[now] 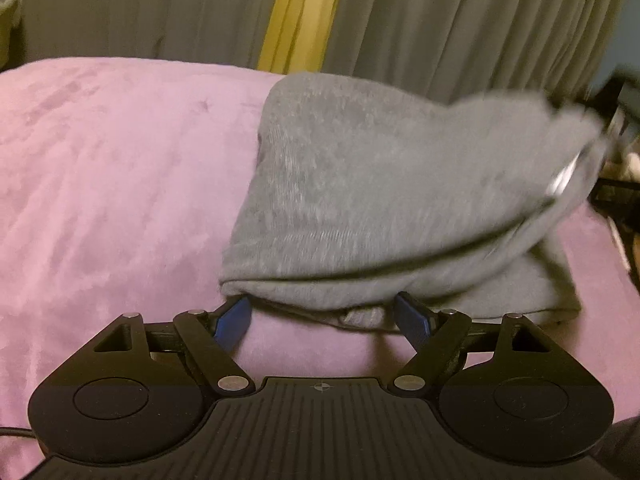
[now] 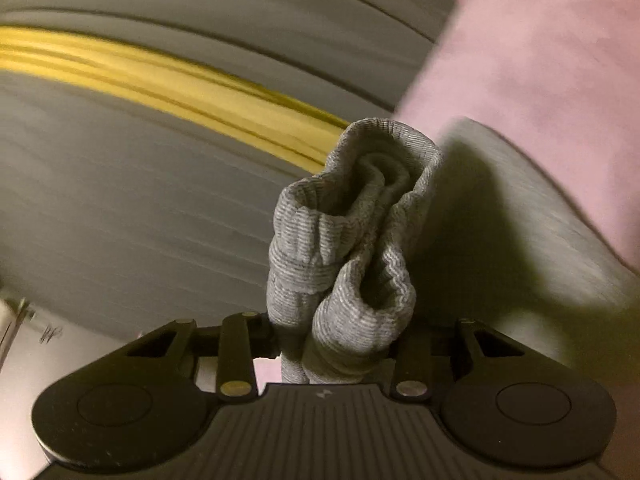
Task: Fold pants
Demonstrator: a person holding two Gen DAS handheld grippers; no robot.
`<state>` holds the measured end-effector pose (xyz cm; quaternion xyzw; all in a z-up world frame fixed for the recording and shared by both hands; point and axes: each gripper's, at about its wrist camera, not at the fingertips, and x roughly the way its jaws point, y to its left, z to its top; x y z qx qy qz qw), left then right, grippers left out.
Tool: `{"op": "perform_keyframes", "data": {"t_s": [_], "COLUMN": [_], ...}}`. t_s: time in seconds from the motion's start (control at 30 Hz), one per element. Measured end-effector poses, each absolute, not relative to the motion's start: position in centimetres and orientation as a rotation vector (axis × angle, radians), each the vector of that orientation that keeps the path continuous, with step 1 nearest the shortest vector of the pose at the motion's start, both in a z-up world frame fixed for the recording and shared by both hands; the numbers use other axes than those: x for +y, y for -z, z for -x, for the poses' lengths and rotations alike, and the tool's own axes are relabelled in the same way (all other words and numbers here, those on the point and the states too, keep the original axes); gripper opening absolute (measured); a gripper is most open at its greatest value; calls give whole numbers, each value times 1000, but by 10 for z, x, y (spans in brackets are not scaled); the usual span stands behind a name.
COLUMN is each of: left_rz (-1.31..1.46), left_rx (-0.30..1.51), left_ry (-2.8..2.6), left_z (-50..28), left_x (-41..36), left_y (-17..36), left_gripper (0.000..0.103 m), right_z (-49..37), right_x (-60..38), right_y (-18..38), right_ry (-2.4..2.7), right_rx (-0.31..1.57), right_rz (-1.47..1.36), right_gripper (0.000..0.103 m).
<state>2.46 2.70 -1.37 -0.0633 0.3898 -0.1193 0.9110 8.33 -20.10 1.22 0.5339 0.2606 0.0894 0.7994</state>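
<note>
Grey knit pants point(image 1: 360, 200) lie partly folded on a pink blanket point(image 1: 100, 180). In the left wrist view my left gripper point(image 1: 322, 312) is open, its blue fingers point(image 1: 234, 320) at the near edge of the folded pants, one at each side of the fold. The far right part of the pants is lifted and blurred. In the right wrist view my right gripper point(image 2: 336, 344) is shut on the bunched ribbed cuffs of the pants point(image 2: 344, 248), held up above the blanket point(image 2: 540, 60); the rest of the pants point(image 2: 520, 220) hangs away to the right.
Grey curtains point(image 1: 460, 20) with a yellow strip point(image 1: 304, 12) hang behind the bed. Dark clutter point(image 1: 620, 184) sits beyond the bed's right edge. The blanket stretches wide to the left of the pants.
</note>
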Motion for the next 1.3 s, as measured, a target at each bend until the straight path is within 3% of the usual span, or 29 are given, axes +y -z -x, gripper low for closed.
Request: {"op": "perform_keyframes", "data": {"t_s": [0.23,0.53,0.67,0.8,0.93,1.0,1.07,1.13,1.3], "left_rz": [158,216,273,256,345,403,437,456,410], "left_rx": [777,663,625,663,778,796,791,782,658], "left_ry": [185,80,69,85,76,55,20,-19,-147], "left_z": [-27,-25,-25,-25,-34,-32,-27,-21,1], "left_x": [31,53,65,63,74,84,91,94,93], "left_y": [15,5,1,3,9,8,4,0,-25], "left_gripper": [83,54,53,56,66,72,79,79,85], "right_z": [-77,-67,-57,-34,-28,-13,2,9,20], "right_x": [-192,-209,-214,-222,-242,-259,-271,-279,-281], "right_y": [-67,-62,-56,-26,38,56,50,36,17], "right_ry": [-314,-253,-229,-140,9,-37,-35,20,-17], "right_rx": [441,478,465,472,775,766,719,695,656], "right_rz": [-1102,-1081,-1009,-913,-956,-1098,-1149,-1082,-971], "right_gripper": [37,37,37,38,47,55,65,85,85]}}
